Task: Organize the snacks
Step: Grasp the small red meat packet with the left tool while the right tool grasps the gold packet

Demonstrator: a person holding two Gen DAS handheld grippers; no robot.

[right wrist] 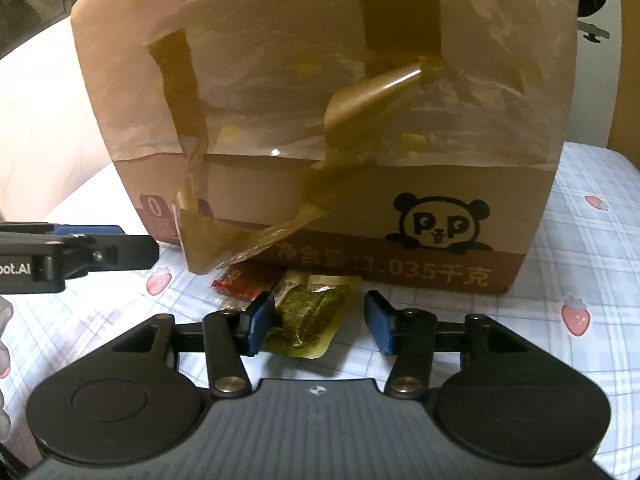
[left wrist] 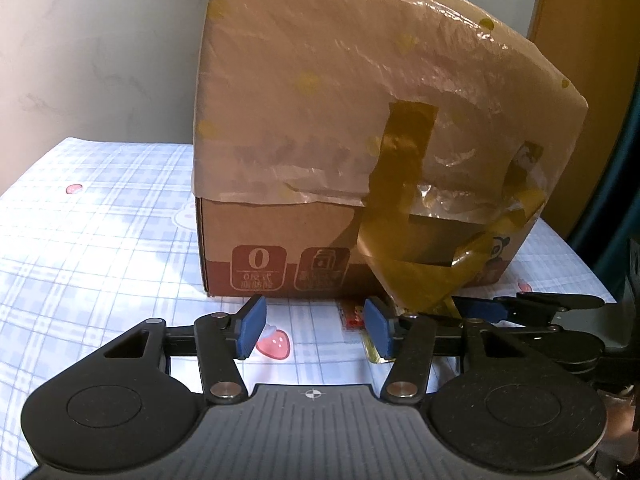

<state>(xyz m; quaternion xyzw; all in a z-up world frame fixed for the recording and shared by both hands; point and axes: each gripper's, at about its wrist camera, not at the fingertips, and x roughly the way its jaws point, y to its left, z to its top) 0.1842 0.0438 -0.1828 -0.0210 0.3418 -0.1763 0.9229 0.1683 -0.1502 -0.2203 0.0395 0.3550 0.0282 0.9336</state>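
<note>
A cardboard box (left wrist: 320,120) (right wrist: 440,184), wrapped in clear film and brown tape and printed with a panda, stands on the cloth right in front of both grippers. At its foot lie a gold snack packet (right wrist: 308,312) with dark green contents and a small red packet (right wrist: 236,282). My right gripper (right wrist: 320,314) is open just over the gold packet, which lies between its blue pads; the left pad overlaps the packet's left edge. My left gripper (left wrist: 316,318) is open over bare cloth, with the red packet (left wrist: 354,316) just inside its right finger.
A blue plaid tablecloth (left wrist: 100,220) with strawberry prints covers the surface. A loose curl of brown tape (right wrist: 224,240) hangs off the box down to the packets. The two grippers are side by side, close together. A pale wall rises behind.
</note>
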